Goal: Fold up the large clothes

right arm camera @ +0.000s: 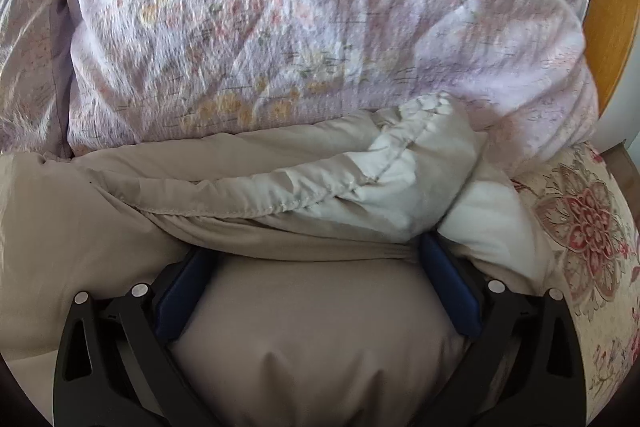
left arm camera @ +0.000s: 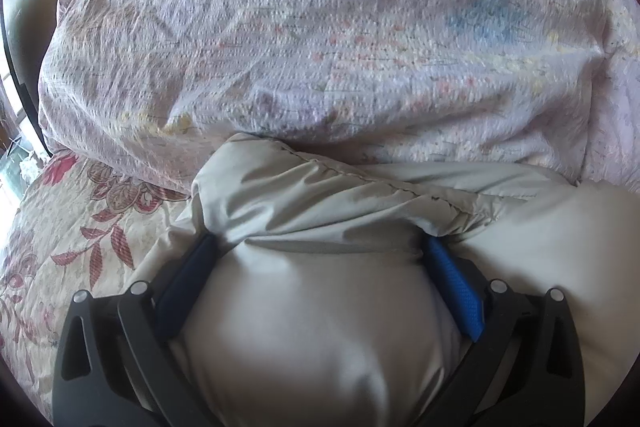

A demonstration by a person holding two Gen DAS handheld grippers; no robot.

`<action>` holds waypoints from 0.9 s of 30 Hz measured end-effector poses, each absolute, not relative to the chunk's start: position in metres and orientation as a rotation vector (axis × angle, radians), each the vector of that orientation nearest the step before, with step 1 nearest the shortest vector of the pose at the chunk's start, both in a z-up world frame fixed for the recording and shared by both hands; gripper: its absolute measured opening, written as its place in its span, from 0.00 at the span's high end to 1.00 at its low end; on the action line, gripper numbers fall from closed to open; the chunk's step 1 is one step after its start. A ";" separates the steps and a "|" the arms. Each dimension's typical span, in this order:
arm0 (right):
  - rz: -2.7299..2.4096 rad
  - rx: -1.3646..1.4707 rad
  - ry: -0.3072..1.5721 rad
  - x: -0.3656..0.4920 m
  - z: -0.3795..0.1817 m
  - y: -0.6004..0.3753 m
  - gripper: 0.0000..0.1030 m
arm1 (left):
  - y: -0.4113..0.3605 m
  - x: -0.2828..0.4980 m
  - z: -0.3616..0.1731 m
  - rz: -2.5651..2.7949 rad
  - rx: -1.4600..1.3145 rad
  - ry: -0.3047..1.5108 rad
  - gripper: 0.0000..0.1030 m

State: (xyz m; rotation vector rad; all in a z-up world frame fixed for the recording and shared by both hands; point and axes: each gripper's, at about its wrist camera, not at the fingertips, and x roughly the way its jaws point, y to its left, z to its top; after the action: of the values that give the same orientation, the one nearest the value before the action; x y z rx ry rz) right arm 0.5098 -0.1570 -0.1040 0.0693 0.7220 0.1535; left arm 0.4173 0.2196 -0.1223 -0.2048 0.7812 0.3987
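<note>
The left gripper (left arm camera: 316,247) and right gripper (right arm camera: 316,247) each clenched a thick bunch of the beige padded garment (left arm camera: 320,327), apparently to carry its stitched hem (right arm camera: 320,201) over as one fold. The garment lay on the floral bedspread (left arm camera: 80,227), its far edge against the lilac quilt (left arm camera: 280,27).
</note>
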 end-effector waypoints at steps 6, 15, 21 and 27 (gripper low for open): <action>0.132 0.102 0.639 0.467 -0.092 -0.188 0.08 | 0.208 0.364 -0.098 0.440 -0.116 0.762 0.02; 0.132 0.117 0.639 0.458 -0.108 -0.212 0.07 | 0.230 0.327 -0.094 0.475 -0.069 0.708 0.02; 0.172 0.172 0.666 0.479 -0.119 -0.221 0.01 | 0.270 0.338 -0.120 0.404 -0.334 0.754 0.02; 0.162 0.204 0.657 0.482 -0.121 -0.234 0.01 | 0.271 0.332 -0.119 0.443 -0.330 0.763 0.02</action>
State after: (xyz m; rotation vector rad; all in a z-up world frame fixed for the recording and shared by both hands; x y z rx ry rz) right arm 0.4818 -0.2340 -0.1212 0.2039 0.6573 0.1620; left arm 0.3319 0.2709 -0.1187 -0.3297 0.7628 0.4430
